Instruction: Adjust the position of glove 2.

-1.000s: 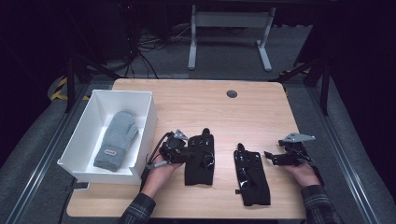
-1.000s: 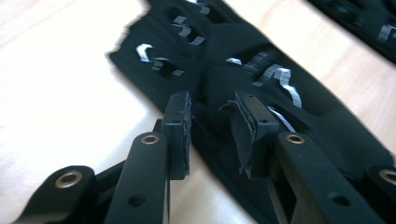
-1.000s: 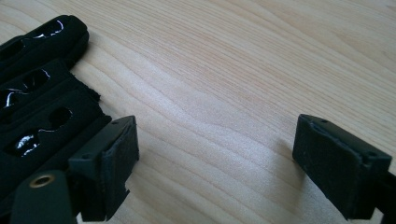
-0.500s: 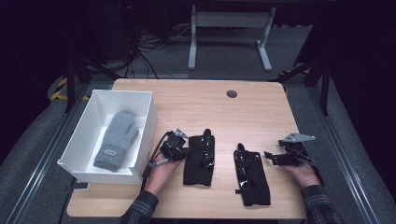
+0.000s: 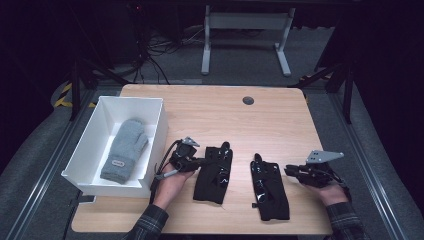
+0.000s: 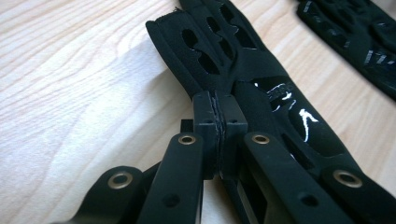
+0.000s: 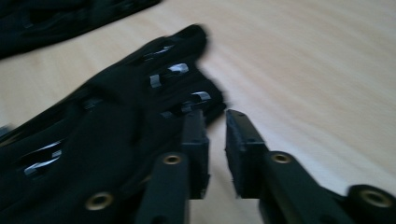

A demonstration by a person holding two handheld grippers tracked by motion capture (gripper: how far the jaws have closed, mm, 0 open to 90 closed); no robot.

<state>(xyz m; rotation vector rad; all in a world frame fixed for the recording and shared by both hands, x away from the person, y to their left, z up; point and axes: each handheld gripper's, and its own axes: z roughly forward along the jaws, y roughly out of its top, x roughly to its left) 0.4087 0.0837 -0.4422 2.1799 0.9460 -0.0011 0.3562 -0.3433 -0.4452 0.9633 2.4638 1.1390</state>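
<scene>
There are two black gloves on the wooden table (image 5: 280,125); the left black glove (image 5: 214,174) lies just beside the left gripper (image 5: 196,161), and the right black glove (image 5: 270,186) lies near the right gripper (image 5: 290,170); both gloves lie long-ways, with their finger ends pointing away from the person and their cuffs near the person.

In the left gripper view, the two jaws are pressed together on the edge of the left black glove (image 6: 243,70); a thin fold of black cloth sits between them; so this glove is pinched at its side, about half-way along.

In the right gripper view, the right gripper (image 7: 217,140) has just been closing its jaws; a small gap is left between them, and I see only table in that gap; the right black glove (image 7: 121,116) lies to the side of the jaws, touching or nearly touching one of them; it is not caught.

A white box (image 5: 150,150) stands to the left of the left gripper, very near it; a grey mitten (image 5: 122,150) lies inside it.

I think the next move is to lift the pinched glove and carry it sideways over the box wall; the left hand (image 5: 172,180) is much nearer the box than the right hand (image 5: 327,190); the glove will hang down floppy, so it must go up high enough to clear the rim.
</scene>
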